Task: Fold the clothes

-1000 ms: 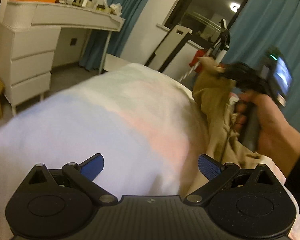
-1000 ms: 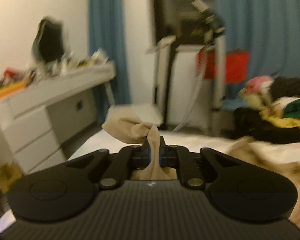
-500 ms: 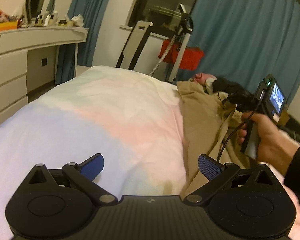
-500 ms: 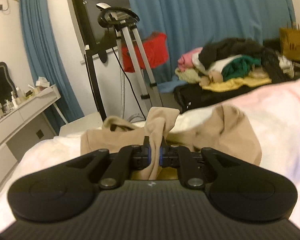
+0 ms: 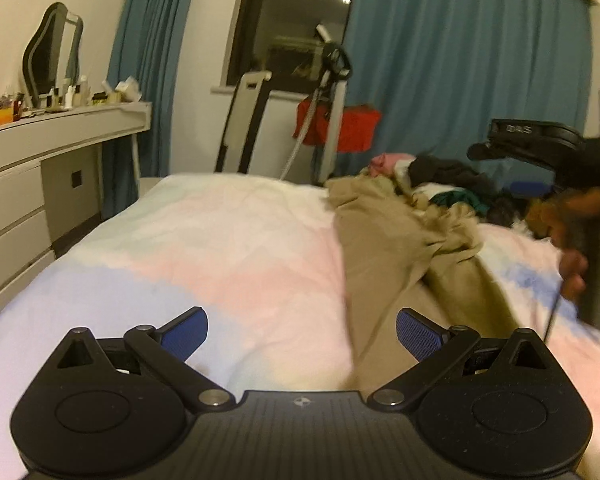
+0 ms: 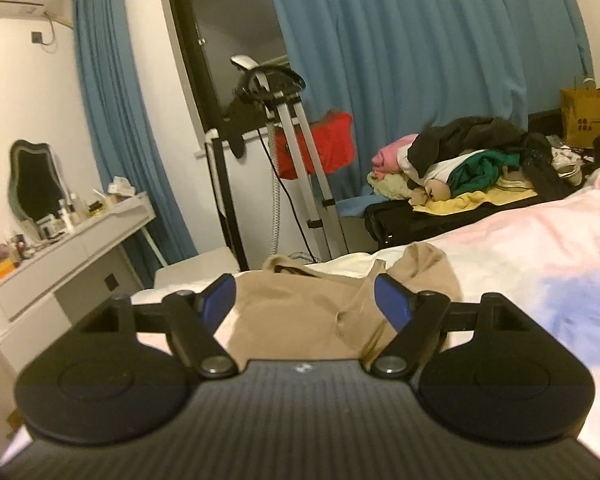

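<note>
Tan garment spread on pastel bedspread, left gripper and right gripper fingers spread, clothes pile far right, dresser left.

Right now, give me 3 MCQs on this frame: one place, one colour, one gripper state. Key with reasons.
1. Where does the tan garment lie?
A. on the bed
B. on the dresser
C. on the floor

2. What colour is the cloth hung on the garment steamer stand?
A. yellow
B. red
C. white

3. How is the right gripper?
A. shut on the garment
B. shut on nothing
C. open

Key: 1 A, it is spread over the pastel bedcover; 2 B, the red cloth hangs behind the poles; 3 C, its blue pads stand apart with the garment lying between and below them.
</note>
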`<state>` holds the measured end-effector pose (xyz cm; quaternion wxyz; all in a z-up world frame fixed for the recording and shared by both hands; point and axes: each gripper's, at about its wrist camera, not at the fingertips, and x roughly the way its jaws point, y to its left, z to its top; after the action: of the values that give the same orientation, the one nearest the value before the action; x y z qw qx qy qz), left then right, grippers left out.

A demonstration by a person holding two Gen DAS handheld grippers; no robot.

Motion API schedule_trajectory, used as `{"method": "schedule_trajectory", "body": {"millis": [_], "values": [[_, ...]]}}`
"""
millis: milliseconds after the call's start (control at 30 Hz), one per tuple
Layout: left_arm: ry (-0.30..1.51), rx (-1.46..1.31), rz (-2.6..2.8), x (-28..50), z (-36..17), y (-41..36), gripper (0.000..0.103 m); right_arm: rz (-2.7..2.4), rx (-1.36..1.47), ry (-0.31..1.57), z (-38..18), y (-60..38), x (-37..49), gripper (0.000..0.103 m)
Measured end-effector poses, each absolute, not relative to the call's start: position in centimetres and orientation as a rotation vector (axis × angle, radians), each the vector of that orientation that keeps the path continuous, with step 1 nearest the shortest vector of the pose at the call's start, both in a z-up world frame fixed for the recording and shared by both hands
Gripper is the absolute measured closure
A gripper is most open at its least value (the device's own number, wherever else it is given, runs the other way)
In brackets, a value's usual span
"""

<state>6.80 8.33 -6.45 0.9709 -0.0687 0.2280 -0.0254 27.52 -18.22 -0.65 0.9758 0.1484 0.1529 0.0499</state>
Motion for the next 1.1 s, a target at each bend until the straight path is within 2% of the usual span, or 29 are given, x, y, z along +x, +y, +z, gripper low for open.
{"method": "schedule_trajectory", "body": {"millis": [200, 500, 1100], "values": [[0.456, -0.147, -0.095, 3.1, -4.4, 7.7, 0.001, 0.097, 0.325, 0.286, 1.6, -18.7, 17.1, 0.025], [0.458, -0.072, -0.162, -2.8, -3.4, 5.5, 0.001, 0.069, 0.308, 0.311, -0.2, -18.5, 4.1, 0.024], [0.708, -0.225, -0.053, -2.0, -7.0, 8.6, 0.002, 0.135, 0.362, 0.433, -3.4, -19.7, 3.9, 0.024]]}}
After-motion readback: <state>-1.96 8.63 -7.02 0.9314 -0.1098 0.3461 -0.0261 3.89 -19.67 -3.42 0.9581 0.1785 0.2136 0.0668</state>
